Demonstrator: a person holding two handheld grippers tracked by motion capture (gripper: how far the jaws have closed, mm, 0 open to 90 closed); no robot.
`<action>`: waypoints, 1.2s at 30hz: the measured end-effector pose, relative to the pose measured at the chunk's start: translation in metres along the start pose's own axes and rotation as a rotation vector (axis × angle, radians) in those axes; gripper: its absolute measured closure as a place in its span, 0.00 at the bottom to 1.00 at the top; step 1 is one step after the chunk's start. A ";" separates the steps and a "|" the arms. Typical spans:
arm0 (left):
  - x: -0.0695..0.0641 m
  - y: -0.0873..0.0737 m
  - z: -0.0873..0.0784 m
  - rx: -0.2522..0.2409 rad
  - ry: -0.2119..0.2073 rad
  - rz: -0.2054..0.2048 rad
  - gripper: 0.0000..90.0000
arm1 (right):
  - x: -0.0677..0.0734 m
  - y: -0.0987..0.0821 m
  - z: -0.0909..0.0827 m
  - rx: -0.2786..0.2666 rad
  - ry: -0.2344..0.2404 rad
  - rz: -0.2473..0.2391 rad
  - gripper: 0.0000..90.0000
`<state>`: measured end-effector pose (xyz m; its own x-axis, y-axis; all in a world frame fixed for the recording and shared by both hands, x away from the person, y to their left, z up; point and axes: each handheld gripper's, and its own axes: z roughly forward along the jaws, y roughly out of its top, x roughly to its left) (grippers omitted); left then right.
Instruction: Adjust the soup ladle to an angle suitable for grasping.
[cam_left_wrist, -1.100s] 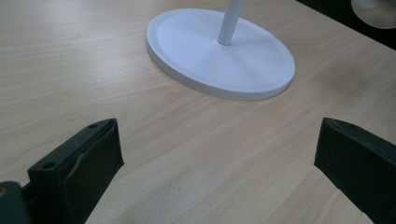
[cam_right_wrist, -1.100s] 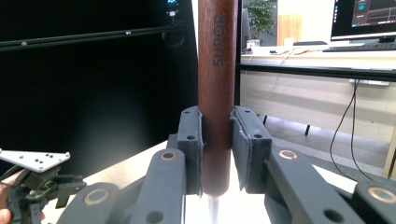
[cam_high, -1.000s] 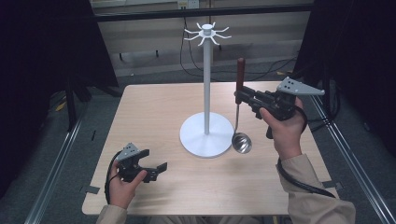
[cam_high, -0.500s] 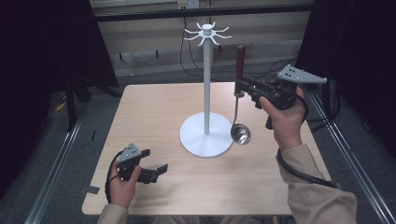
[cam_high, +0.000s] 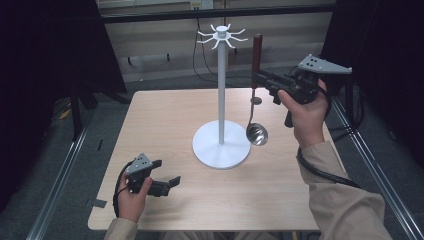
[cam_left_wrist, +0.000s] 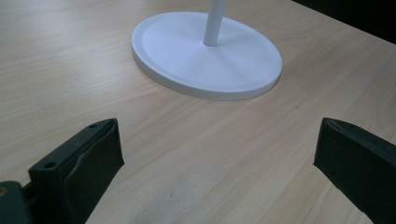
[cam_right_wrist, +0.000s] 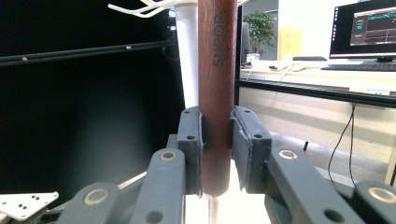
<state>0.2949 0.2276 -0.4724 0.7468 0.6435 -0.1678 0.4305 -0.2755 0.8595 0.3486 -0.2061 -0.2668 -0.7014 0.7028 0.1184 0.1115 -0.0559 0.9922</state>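
A white hook stand (cam_high: 220, 95) rises from a round base (cam_high: 221, 145) in the middle of the table; that base (cam_left_wrist: 205, 53) lies ahead of my open left gripper (cam_left_wrist: 217, 163). My left gripper (cam_high: 167, 184) rests low near the table's front left. My right gripper (cam_high: 261, 80) is shut on a ladle (cam_high: 255, 95) held upright in the air right of the stand, steel bowl (cam_high: 257, 134) hanging down. In the right gripper view the brown wooden handle (cam_right_wrist: 216, 93) is clamped between the pads (cam_right_wrist: 192, 149), with the stand's pole (cam_right_wrist: 187, 56) and hooks just behind.
The light wooden table (cam_high: 165, 120) has bare surface left of the stand and along the front. Metal rails (cam_high: 57, 185) run beside both table sides. A desk with a monitor (cam_right_wrist: 364, 32) stands far behind the stand.
My right gripper has raised the ladle and carried it slightly toward the far side, so its bowl now hangs higher beside the base. The left gripper has stayed put.
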 end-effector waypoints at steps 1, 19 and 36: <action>0.000 0.000 0.000 -0.002 0.002 0.001 0.01 | 0.000 0.001 0.001 0.000 0.001 -0.003 0.83; 0.005 -0.001 0.000 -0.003 0.008 0.000 0.01 | -0.005 0.002 0.014 0.014 0.027 -0.004 0.83; 0.006 0.000 0.000 0.005 0.014 0.008 0.02 | -0.004 0.007 0.020 0.026 0.043 -0.005 0.83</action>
<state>0.2996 0.2320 -0.4735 0.7431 0.6512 -0.1540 0.4270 -0.2842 0.8584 0.3669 -0.1951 -0.2608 -0.7318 0.6716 0.1156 0.1260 -0.0334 0.9915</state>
